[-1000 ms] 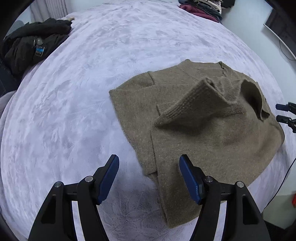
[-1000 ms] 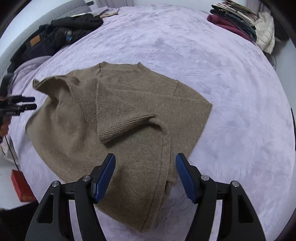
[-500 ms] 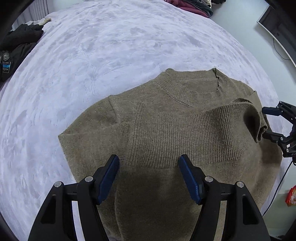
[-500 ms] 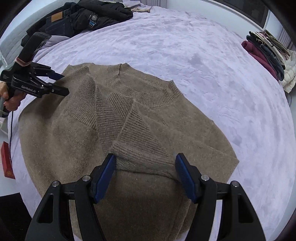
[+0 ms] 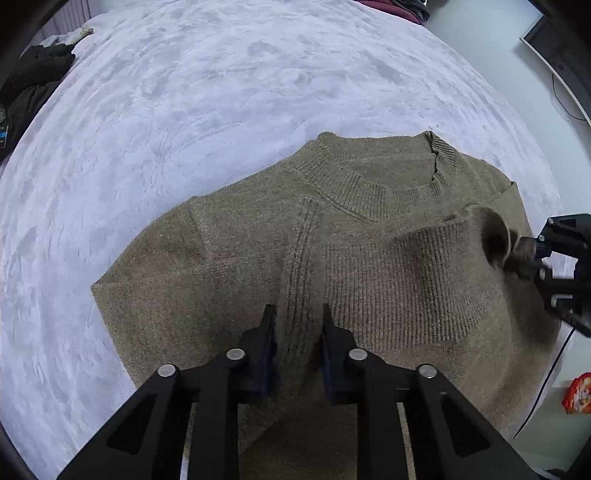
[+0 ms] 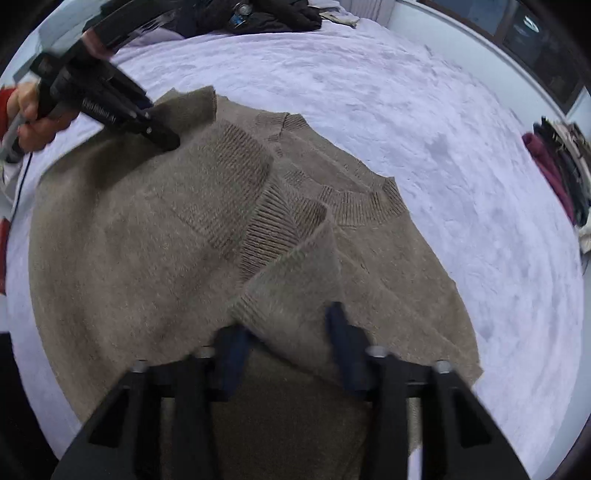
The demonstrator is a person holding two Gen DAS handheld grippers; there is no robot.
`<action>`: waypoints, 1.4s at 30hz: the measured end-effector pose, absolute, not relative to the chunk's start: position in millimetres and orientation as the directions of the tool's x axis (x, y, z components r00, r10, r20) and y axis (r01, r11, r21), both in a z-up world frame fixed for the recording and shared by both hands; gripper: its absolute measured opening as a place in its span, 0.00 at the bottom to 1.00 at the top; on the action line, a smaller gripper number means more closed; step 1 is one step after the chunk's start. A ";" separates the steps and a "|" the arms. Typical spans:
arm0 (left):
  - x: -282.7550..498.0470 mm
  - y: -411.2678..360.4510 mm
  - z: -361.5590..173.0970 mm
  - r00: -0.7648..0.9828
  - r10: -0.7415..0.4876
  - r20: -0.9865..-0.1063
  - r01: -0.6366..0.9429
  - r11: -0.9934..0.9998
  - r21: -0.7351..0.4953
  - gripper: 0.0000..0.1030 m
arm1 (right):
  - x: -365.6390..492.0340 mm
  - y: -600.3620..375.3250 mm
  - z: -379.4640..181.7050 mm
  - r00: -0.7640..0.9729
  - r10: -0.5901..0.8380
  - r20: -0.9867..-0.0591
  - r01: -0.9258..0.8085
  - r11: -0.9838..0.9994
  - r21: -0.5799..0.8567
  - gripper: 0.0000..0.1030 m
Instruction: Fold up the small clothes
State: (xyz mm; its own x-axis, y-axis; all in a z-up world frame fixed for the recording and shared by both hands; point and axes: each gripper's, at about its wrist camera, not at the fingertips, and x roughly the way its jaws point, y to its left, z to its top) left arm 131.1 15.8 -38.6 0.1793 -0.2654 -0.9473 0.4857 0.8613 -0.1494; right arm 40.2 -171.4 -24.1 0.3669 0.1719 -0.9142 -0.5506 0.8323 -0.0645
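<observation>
An olive-brown knitted sweater (image 5: 369, 240) lies on the lilac bed cover (image 5: 184, 110), sleeves folded in over its body. My left gripper (image 5: 297, 325) is closing, and its pads pinch a raised ridge of knit between them. In the right wrist view the same left gripper (image 6: 162, 138) bites the sweater's far left edge. My right gripper (image 6: 286, 321) is closing on a lifted flap of the sweater (image 6: 129, 258) that fills the gap between its blue pads. The left wrist view shows the right gripper (image 5: 524, 258) nipping fabric beside the ribbed cuff.
Dark clothes (image 6: 266, 14) are heaped at the bed's far corner. Several folded garments (image 6: 554, 166) are stacked at the right edge. A hand (image 6: 33, 118) holds the left gripper. A red packet (image 5: 578, 393) and a cable lie on the floor past the bed's edge.
Both grippers came down over the sweater. Their jaws, wide apart half a second ago, have drawn in onto folds of knit. The right wrist view has rolled.
</observation>
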 end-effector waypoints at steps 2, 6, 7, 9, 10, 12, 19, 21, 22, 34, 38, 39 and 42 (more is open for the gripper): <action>127.9 13.3 -31.7 0.214 -0.251 -0.944 0.483 0.867 -0.121 0.19 | 60.1 -191.9 -11.4 0.378 0.240 -0.894 -0.422 0.904 0.064 0.09; 131.4 21.8 -9.8 0.291 -0.279 -0.915 0.434 0.891 -0.133 0.19 | 88.5 -243.4 7.4 0.418 0.316 -0.852 -0.217 0.945 0.244 0.09; 135.8 24.6 -6.2 0.308 -0.281 -0.909 0.414 0.900 -0.138 0.19 | 93.6 -251.8 9.1 0.423 0.318 -0.848 -0.189 0.947 0.261 0.09; 147.2 28.8 -2.8 0.342 -0.281 -0.897 0.370 0.918 -0.146 0.13 | 103.1 -263.7 10.8 0.440 0.317 -0.840 -0.150 0.949 0.279 0.09; 153.8 30.9 -4.4 0.351 -0.269 -0.897 0.344 0.928 -0.143 0.08 | 107.2 -266.6 10.5 0.448 0.308 -0.839 -0.134 0.951 0.278 0.08; 165.4 37.5 -13.8 0.362 -0.228 -0.904 0.286 0.950 -0.126 0.08 | 119.7 -273.4 4.6 0.454 0.298 -0.840 -0.092 0.953 0.288 0.08; 165.2 49.9 -31.2 0.366 -0.188 -0.911 0.211 0.971 -0.116 0.09 | 142.1 -289.8 -30.5 0.406 0.421 -0.811 -0.044 0.895 0.443 0.09; 169.3 45.6 -36.3 0.334 -0.187 -0.924 0.232 0.966 -0.112 0.09 | 142.8 -290.9 -38.1 0.365 0.480 -0.798 -0.043 0.865 0.500 0.10; 172.1 43.0 -39.1 0.316 -0.181 -0.931 0.235 0.966 -0.108 0.09 | 145.2 -290.8 -43.8 0.334 0.478 -0.813 -0.024 0.866 0.499 0.11; 176.1 49.7 -27.7 0.359 -0.222 -0.906 0.196 0.968 -0.159 0.09 | 141.1 -280.1 -13.2 0.397 0.383 -0.834 -0.056 0.917 0.395 0.07; 195.7 58.0 -30.6 0.389 -0.163 -0.907 0.130 0.984 -0.121 0.09 | 157.3 -284.5 -7.1 0.406 0.360 -0.840 -0.060 0.927 0.369 0.07; 200.4 60.2 -34.0 0.389 -0.144 -0.910 0.114 0.988 -0.107 0.09 | 162.2 -284.7 -14.8 0.394 0.345 -0.852 -0.045 0.933 0.357 0.07; 201.9 65.7 -40.4 0.390 -0.066 -0.918 0.062 0.997 -0.046 0.09 | 169.8 -285.0 -43.5 0.342 0.305 -0.889 -0.004 0.946 0.323 0.07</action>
